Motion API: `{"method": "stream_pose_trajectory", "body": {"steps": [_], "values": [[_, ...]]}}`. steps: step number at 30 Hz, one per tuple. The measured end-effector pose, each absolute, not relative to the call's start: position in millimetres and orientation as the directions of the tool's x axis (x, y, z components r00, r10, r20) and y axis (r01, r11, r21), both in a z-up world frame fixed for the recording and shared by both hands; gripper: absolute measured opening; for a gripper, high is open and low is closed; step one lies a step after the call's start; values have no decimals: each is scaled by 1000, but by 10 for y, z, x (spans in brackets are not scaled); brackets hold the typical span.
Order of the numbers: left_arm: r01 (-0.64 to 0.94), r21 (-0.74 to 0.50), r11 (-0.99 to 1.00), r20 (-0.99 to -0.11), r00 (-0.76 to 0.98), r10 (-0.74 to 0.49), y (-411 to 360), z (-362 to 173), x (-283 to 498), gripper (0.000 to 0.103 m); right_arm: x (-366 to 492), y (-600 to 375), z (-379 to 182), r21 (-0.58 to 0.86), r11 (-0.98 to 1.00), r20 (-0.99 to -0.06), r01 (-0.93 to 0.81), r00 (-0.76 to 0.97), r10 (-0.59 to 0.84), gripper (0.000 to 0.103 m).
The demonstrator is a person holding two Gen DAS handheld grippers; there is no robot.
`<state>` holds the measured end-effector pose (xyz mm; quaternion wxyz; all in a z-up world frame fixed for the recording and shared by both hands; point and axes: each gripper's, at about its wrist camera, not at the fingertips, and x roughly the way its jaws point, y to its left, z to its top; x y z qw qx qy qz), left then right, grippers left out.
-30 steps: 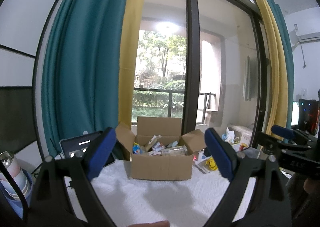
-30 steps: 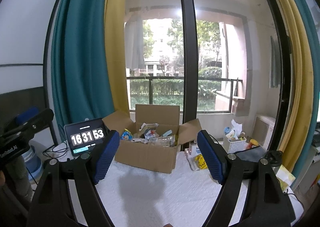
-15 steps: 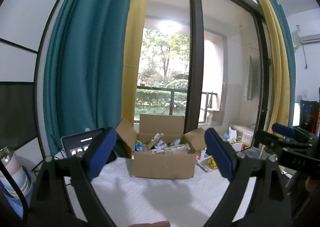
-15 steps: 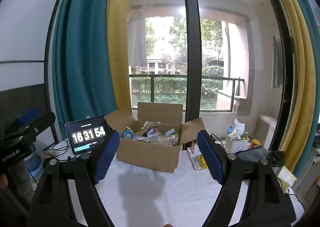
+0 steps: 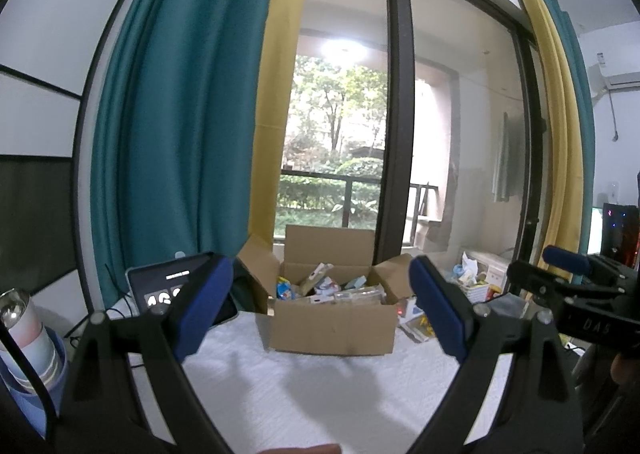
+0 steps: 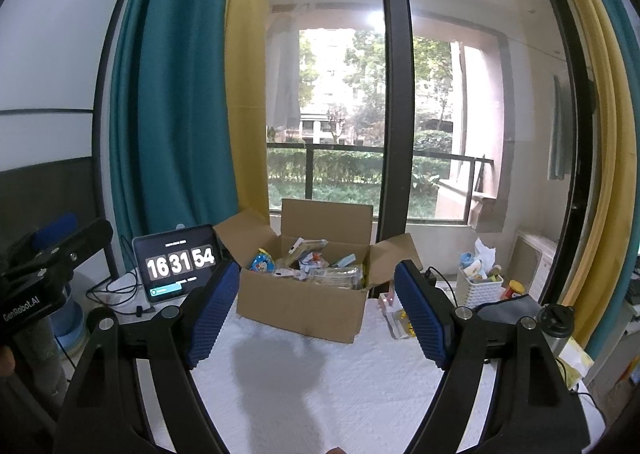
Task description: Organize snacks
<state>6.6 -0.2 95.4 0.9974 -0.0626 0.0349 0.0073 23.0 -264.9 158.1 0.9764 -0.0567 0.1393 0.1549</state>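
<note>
The left gripper point(image 5: 320, 310) hangs with its blue pads spread wide and nothing between them, and the right gripper point(image 6: 316, 310) is held the same way, wide and empty, both well back from the cardboard box point(image 6: 304, 306). That box stands flaps-up at the far edge of the white table cover point(image 6: 320, 382), toward the window, filled with mixed snack packets point(image 6: 308, 266). A few more packets point(image 6: 396, 318) lie on the cover just beside the box's right side. This would fit snacks waiting to be taken out and sorted, or a box just packed with only the loose packets left, so no single next move can be settled; any reach must cross the bare cover and come down over the raised flaps. A tablet clock point(image 6: 178, 262) stands at the far left corner, a white basket point(image 6: 478, 290) at the far right. Against the earlier pictures, both views have tipped slightly upward, the box sits lower, and the clock reads a second later.
</note>
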Motion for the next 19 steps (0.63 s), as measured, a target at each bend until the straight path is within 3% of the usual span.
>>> {"method": "stream_pose_trajectory", "body": {"steps": [19], "values": [[-16,-108,994,-75,997,8,-26,906,115,91,260,-2637,1568,-61,942,-292,-329,909,298,83]]}}
